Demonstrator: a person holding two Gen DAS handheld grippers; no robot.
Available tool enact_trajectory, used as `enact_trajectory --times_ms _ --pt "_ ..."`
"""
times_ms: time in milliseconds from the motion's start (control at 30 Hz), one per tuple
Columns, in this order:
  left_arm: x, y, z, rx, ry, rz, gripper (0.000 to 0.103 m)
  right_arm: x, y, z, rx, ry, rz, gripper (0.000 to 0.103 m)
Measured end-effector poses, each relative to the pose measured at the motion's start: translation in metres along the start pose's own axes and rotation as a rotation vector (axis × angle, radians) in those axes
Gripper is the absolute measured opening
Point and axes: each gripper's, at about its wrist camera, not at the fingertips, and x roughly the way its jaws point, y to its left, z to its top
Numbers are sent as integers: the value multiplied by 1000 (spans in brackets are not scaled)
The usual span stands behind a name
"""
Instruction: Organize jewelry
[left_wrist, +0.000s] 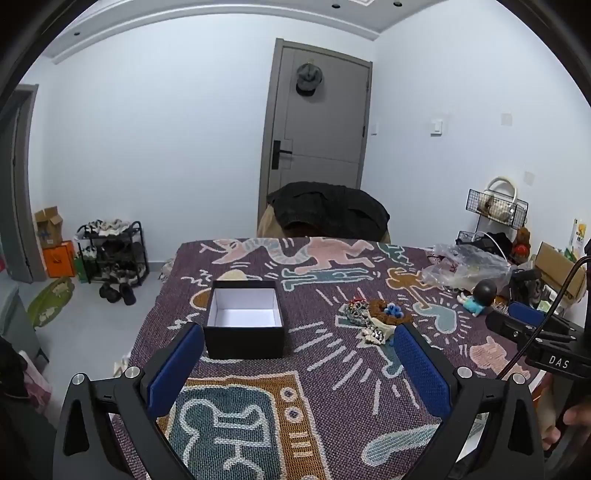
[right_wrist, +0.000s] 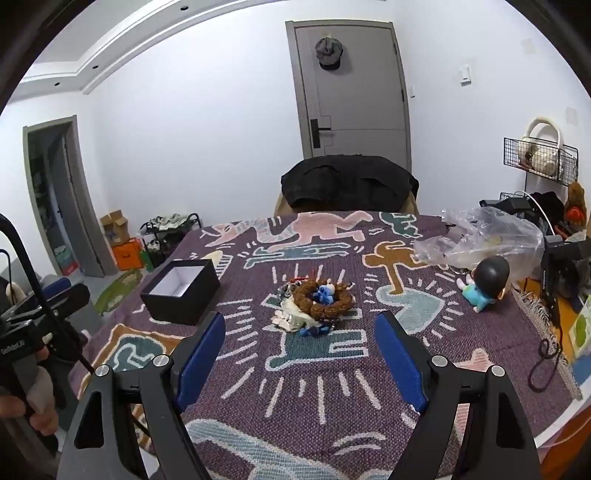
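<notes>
A pile of jewelry (right_wrist: 314, 302) lies mid-table: a brown beaded bracelet (right_wrist: 323, 297) with a small blue piece inside, white and dark pieces beside it. It also shows in the left wrist view (left_wrist: 373, 317). An open black box (left_wrist: 244, 319) with a white inside stands to its left, also in the right wrist view (right_wrist: 181, 290). My left gripper (left_wrist: 299, 339) is open and empty, just short of the box and the pile. My right gripper (right_wrist: 300, 325) is open and empty, just short of the pile.
A patterned purple cloth (right_wrist: 332, 369) covers the table. A doll with a dark round head (right_wrist: 484, 282) and a clear plastic bag (right_wrist: 480, 236) lie at the right. A chair with a black jacket (right_wrist: 349, 182) stands behind the table. Black equipment and cables sit at the right edge.
</notes>
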Motion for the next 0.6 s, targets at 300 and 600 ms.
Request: enact_trajectory --times_ms 300,600 --pt "2 0 2 -1 -4 4 103 -3 1 0 3 -8 -1 83" --pt "7 -3 3 -3 5 -1 103 -4 -3 1 19 -5 -4 83"
